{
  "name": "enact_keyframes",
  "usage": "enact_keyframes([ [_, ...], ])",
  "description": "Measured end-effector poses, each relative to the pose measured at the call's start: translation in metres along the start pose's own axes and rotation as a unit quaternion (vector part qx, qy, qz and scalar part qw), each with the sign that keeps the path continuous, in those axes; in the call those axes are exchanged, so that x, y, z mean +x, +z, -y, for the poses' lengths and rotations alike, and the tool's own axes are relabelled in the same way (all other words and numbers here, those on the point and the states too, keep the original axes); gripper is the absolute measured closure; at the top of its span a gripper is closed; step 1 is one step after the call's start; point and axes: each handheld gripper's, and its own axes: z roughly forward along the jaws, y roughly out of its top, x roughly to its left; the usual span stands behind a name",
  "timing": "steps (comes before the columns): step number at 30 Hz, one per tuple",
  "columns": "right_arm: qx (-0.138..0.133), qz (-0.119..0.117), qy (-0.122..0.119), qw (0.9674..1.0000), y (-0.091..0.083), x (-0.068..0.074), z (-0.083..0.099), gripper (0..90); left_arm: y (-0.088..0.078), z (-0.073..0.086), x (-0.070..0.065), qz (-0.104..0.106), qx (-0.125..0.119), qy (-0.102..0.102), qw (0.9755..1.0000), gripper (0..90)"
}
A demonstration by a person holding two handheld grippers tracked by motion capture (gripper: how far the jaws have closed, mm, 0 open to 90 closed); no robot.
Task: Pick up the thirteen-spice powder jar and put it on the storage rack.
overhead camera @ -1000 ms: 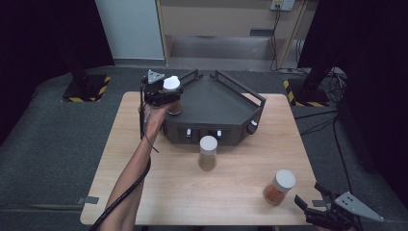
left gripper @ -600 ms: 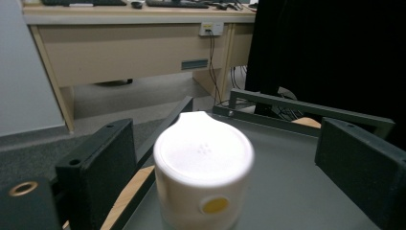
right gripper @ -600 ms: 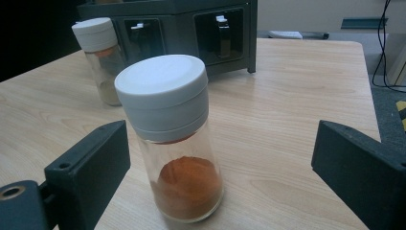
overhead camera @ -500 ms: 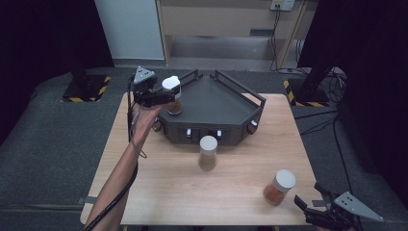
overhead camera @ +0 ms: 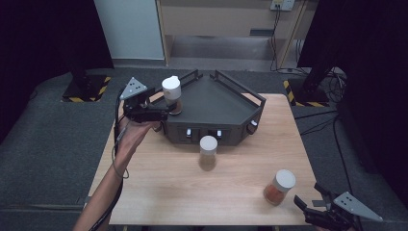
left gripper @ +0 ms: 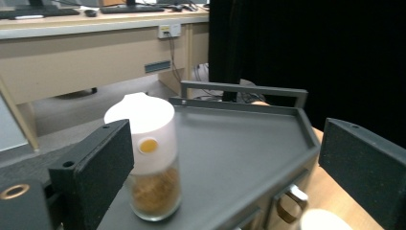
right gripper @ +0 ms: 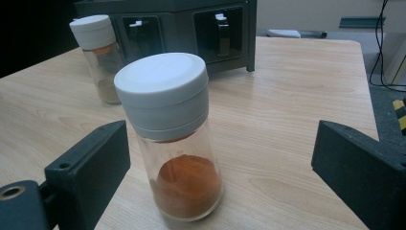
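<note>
The left gripper point(overhead camera: 161, 114) stood released at the far left corner of the dark rack point(overhead camera: 216, 103), its jaws spread wide beside a white-capped spice jar point(overhead camera: 171, 95) that rested upright on the rack's top tray; the step in hand looked like freeing that jar, or just possibly taking it up, and I could not tell which. To do it well, the gripper would best draw straight back toward the left edge of the tabletop point(overhead camera: 159, 183), keeping both jaws level and clear of the glass, since a sideways brush could tip a tall narrow jar near the tray's rim.

The right gripper point(overhead camera: 315, 211) was likewise released near the right corner of the tabletop's near edge, jaws apart and aimed at a jar of orange powder point(overhead camera: 280, 186) standing just ahead of it, untouched; a third jar point(overhead camera: 208, 152) stood mid-tabletop before the rack's front.

The left gripper view showed a small yellow dot on the cap and the jar point(left gripper: 148, 158) sitting beside one jaw rather than centred; the high view gave the overall layout; the right gripper view showed how low the powder lay in its jar point(right gripper: 174, 134).
</note>
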Motion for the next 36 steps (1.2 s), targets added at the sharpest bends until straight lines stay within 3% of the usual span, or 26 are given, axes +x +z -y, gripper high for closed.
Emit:
enact_keyframes([
  [10,0.001,0.001,-0.001,1.0000,0.000,0.001,0.000,6.1,-0.027,0.029,-0.005,0.041,-0.006,-0.003,0.9991,3.8],
  [14,0.002,0.001,-0.003,1.0000,0.000,0.001,-0.001,6.1,-0.037,0.043,-0.006,0.045,0.000,0.001,0.9990,3.9],
  [17,0.002,0.001,-0.003,1.0000,0.001,0.001,-0.001,6.1,-0.048,0.062,-0.005,0.046,0.001,-0.010,0.9989,4.0],
  [23,0.002,0.001,-0.005,1.0000,0.001,0.001,-0.001,6.1,-0.060,0.084,-0.004,0.048,-0.001,-0.020,0.9986,4.0],
  [31,0.004,0.001,-0.006,1.0000,0.001,0.002,-0.001,6.1,-0.077,0.116,-0.008,0.050,0.001,-0.009,0.9987,4.1],
  [36,0.004,0.000,-0.006,1.0000,0.001,0.002,-0.001,6.2,-0.088,0.138,-0.008,0.049,-0.004,-0.021,0.9985,4.1],
])
